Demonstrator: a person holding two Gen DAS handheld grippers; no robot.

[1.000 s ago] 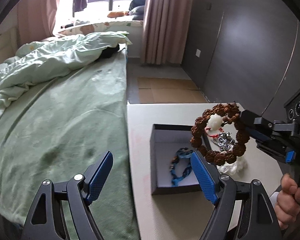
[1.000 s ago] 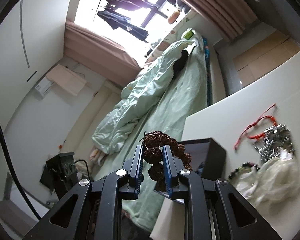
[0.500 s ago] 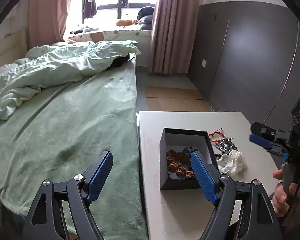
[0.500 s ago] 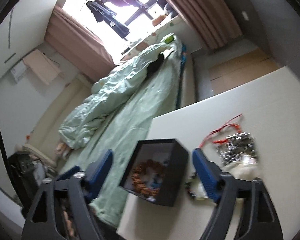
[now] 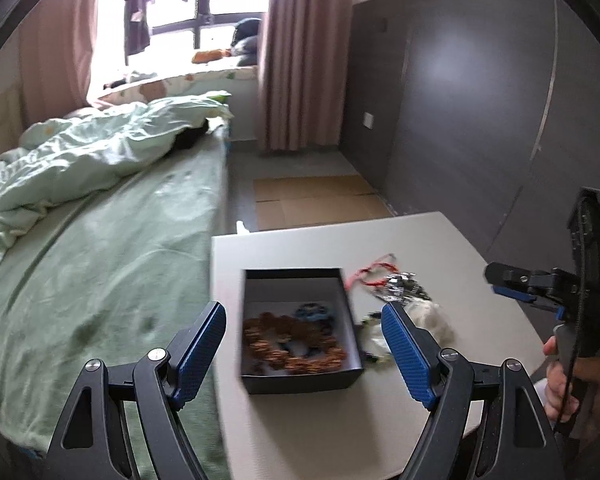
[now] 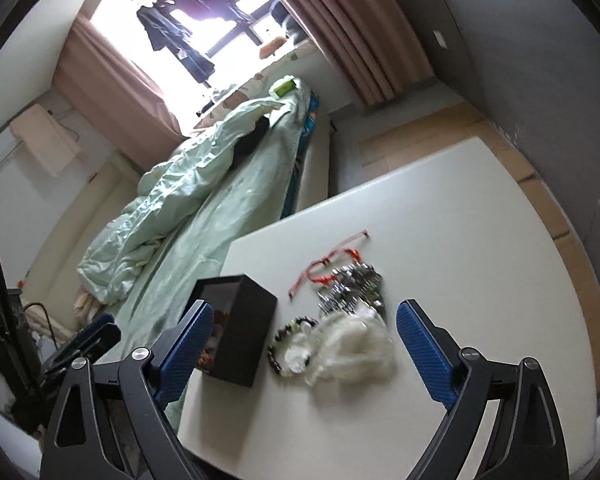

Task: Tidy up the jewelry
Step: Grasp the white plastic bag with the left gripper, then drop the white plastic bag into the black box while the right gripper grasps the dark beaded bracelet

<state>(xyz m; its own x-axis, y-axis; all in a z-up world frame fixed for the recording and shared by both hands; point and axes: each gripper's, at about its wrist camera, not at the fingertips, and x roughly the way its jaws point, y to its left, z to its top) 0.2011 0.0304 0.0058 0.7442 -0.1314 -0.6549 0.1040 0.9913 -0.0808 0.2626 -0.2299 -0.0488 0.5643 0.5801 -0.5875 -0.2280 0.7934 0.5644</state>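
A black open box point(image 5: 300, 378) stands on the white table point(image 5: 320, 432); it also shows in the right wrist view point(image 6: 240, 344). Inside lie a brown bead bracelet point(image 5: 296, 350) and a blue bracelet point(image 5: 314, 314). Right of the box lie a red cord bracelet point(image 6: 326, 266), a silver chain piece point(image 6: 350, 284), a dark bead bracelet point(image 6: 288, 340) and a white translucent piece point(image 6: 352, 350). My left gripper point(image 5: 302, 354) is open and empty, hovering in front of the box. My right gripper point(image 6: 302, 354) is open and empty above the loose jewelry.
A bed with a green sheet and rumpled quilt point(image 5: 92, 208) runs along the table's left edge. A dark grey wall point(image 5: 480, 100) stands at the right. Cardboard sheets point(image 5: 320, 200) lie on the floor beyond the table.
My right gripper held the brown bead bracelet over the box, opened and dropped it in, then drew back to the right. My left gripper stayed open.
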